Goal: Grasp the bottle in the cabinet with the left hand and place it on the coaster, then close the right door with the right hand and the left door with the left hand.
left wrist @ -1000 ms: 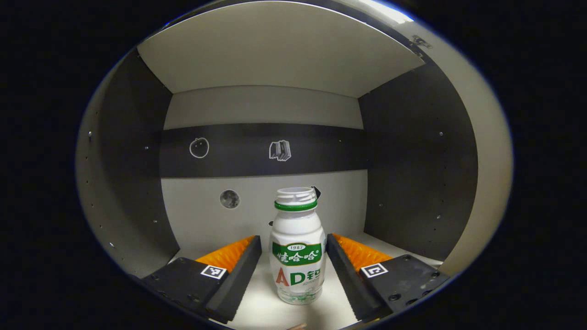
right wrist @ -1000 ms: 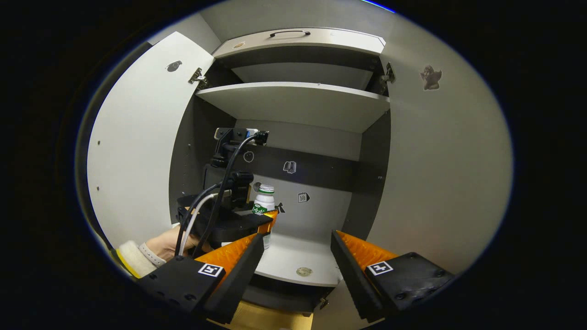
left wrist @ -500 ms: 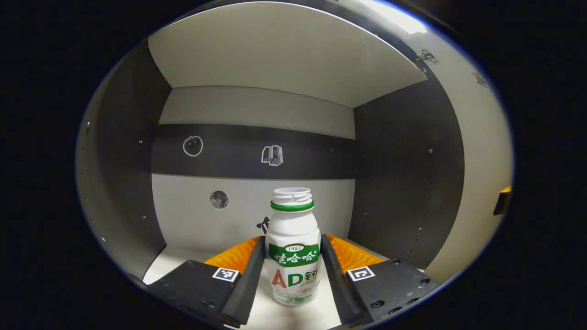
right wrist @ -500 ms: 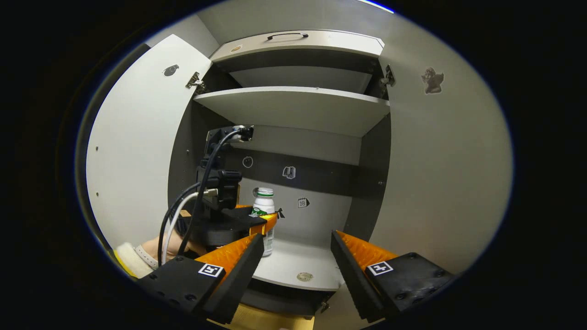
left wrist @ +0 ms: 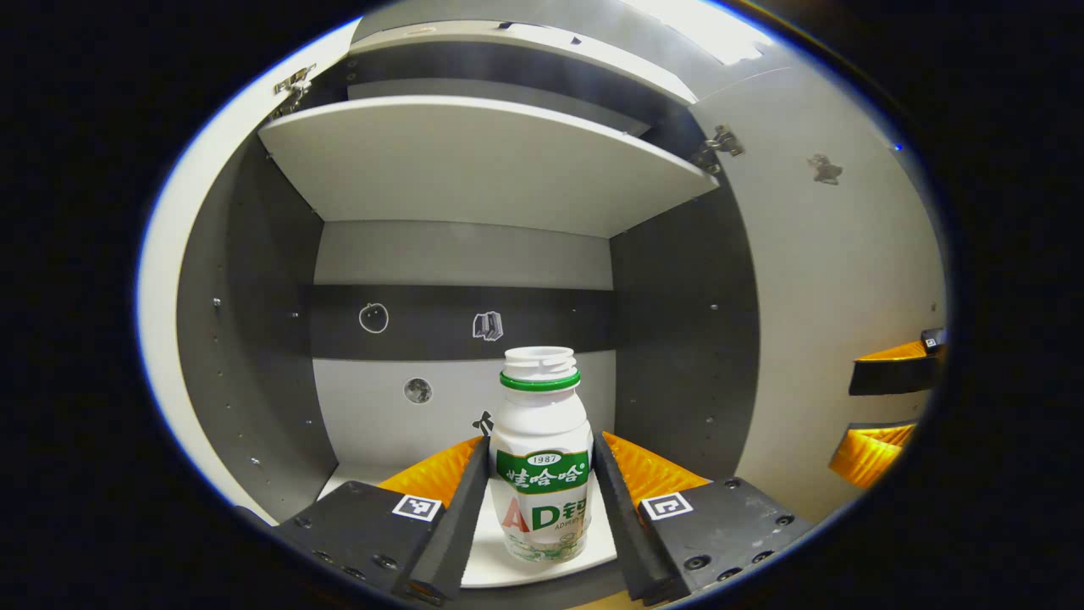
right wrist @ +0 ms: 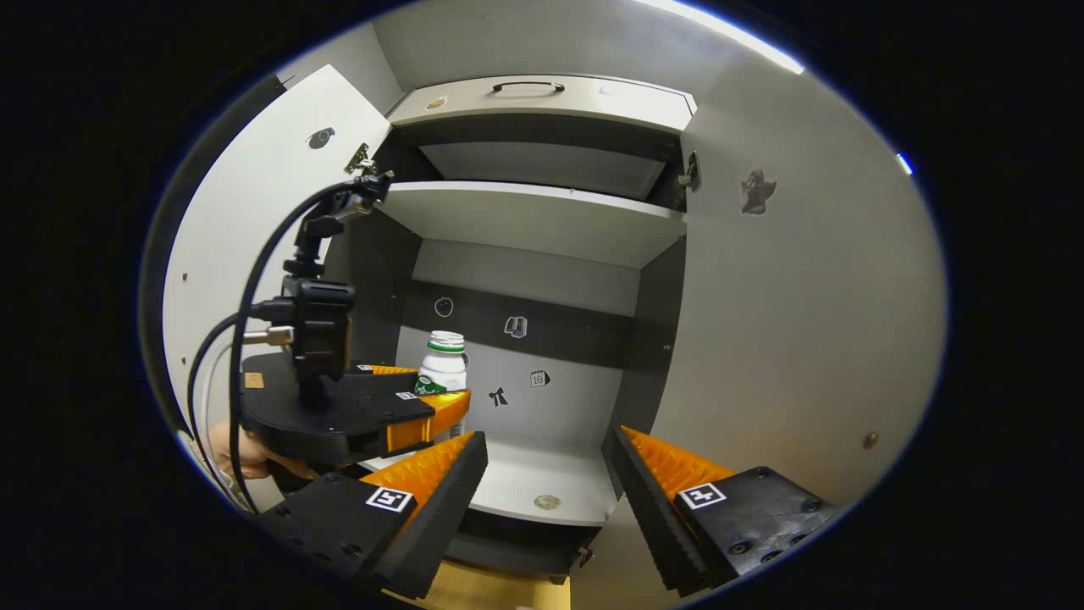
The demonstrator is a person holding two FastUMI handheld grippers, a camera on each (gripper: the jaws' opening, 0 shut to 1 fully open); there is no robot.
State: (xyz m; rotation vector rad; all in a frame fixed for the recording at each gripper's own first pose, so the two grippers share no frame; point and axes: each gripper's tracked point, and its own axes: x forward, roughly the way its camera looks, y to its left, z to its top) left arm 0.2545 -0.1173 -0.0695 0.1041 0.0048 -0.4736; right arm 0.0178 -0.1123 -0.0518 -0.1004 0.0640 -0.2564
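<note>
Grey panels and a dark back band are framing the open cabinet (left wrist: 474,169), with its two pale doors swung wide and a light shelf board overhead. Since a second ago the left gripper (left wrist: 542,500) has closed from a wide stance onto the small white plastic bottle with a green neck ring and green-and-red label (left wrist: 542,457), and both fingers are now pressing against the bottle's sides. The left gripper view is also taking in far more of the cabinet than half a second ago, including the upper shelf, hinges and the front lip of the lower shelf, so the gripper is backing out with the bottle in its hold. In the right gripper view the bottle (right wrist: 444,360) is sitting between the left gripper's fingers, clear of the shelf floor and closer to the cabinet mouth than before. That suggests the grasp step is done and the carry toward the coaster is beginning; I cannot pick out the coaster with confidence.

A hand (right wrist: 241,453) is holding the left gripper roughly level, pointing into the cabinet. The right gripper (right wrist: 546,474) is waiting outside the opening, fingers spread wide and holding nothing, beside the right door (right wrist: 804,339).
</note>
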